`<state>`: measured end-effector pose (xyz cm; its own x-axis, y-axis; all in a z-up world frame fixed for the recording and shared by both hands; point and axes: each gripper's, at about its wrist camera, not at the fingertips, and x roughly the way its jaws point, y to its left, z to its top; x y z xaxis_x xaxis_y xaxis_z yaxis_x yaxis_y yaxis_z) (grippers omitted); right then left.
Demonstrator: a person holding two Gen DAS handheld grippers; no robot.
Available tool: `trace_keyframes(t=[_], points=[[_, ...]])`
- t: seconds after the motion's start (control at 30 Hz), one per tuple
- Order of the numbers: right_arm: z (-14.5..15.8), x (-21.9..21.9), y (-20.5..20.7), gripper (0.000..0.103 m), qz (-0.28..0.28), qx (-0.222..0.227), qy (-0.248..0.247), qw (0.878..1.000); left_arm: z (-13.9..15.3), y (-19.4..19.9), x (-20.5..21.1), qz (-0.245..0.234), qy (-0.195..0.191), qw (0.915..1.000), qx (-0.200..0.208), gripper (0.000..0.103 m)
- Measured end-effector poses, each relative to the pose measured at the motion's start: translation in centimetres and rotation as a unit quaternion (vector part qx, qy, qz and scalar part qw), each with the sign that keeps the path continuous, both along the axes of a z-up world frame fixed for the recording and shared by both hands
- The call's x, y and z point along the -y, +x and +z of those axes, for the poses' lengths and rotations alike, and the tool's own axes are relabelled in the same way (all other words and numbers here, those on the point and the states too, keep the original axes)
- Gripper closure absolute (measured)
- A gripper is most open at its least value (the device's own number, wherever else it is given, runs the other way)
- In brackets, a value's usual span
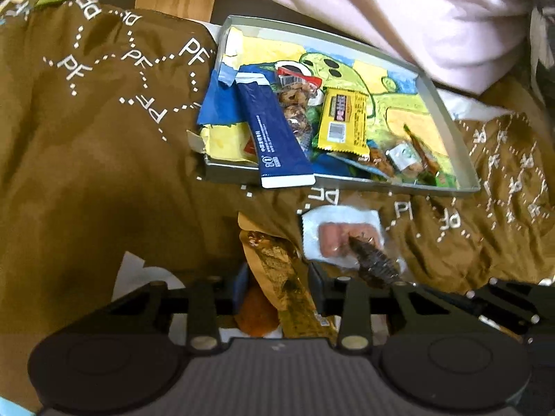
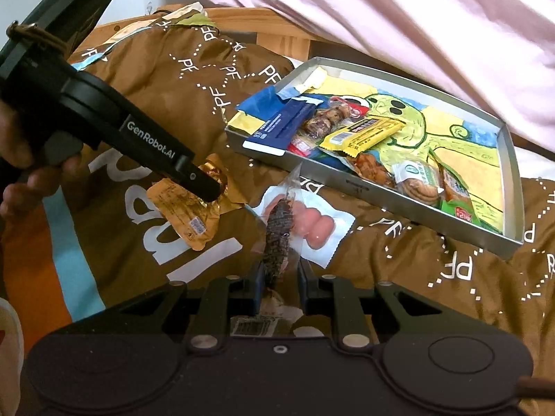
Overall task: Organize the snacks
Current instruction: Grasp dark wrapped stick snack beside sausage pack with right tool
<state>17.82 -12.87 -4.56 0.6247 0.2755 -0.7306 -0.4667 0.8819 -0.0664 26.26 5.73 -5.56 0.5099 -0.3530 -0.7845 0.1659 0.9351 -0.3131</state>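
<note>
Two snacks are clamped: left gripper (image 1: pixel 279 289) on a gold packet (image 2: pixel 187 208), right gripper (image 2: pixel 279 277) on a dark fish snack (image 2: pixel 275 239), its lower end hidden. Both hang over brown bedding (image 1: pixel 104 138), near the metal tray (image 2: pixel 381 204) with other snacks; a sausage pack (image 2: pixel 312 225) lies between.

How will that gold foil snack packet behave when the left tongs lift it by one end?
The gold foil packet looks crinkled and thin, so it will probably sag and bend rather than stay flat. Its shiny wrapper may slip in the left tongs. It seems light, lying on the soft brown cloth without sinking.
</note>
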Motion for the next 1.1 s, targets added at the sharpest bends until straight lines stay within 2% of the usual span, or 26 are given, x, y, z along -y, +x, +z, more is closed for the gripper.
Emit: trace_keyframes(t=[0.13,0.3,0.47,0.63,0.73,0.83,1.0,1.1], points=[[0.3,0.3,0.1,0.081,-0.003,-0.006,0.014,1.0,0.2,0.1,-0.5,0.005,-0.043,0.999,0.006,0.062],[0.0,0.2,0.3,0.08,-0.005,-0.01,0.006,1.0,0.8,0.2,-0.1,-0.014,-0.075,0.9969,0.02,0.062],[-0.1,0.3,0.4,0.079,-0.009,-0.014,0.011,1.0,0.0,0.5,0.6,-0.012,-0.054,0.9984,0.007,0.062],[-0.5,0.4,0.6,0.071,-0.011,-0.022,0.025,0.999,-1.9,1.1,0.3,-0.003,-0.07,0.9973,-0.021,0.062],[-0.9,0.3,0.6,0.068,-0.01,-0.027,0.028,0.999,-2.4,1.2,0.6,-0.005,-0.069,0.9974,-0.02,0.062],[-1.3,0.4,1.0,0.068,-0.015,-0.035,0.034,0.999,-2.5,1.2,0.9,-0.006,-0.056,0.9983,-0.013,0.068],[-2.2,0.9,1.9,0.061,-0.032,-0.06,0.057,0.996,-2.5,0.7,0.9,0.009,-0.035,0.9992,-0.019,0.079],[-2.3,1.1,1.9,0.062,-0.035,-0.063,0.066,0.995,-2.4,0.4,0.8,0.021,-0.026,0.9993,-0.015,0.083]])
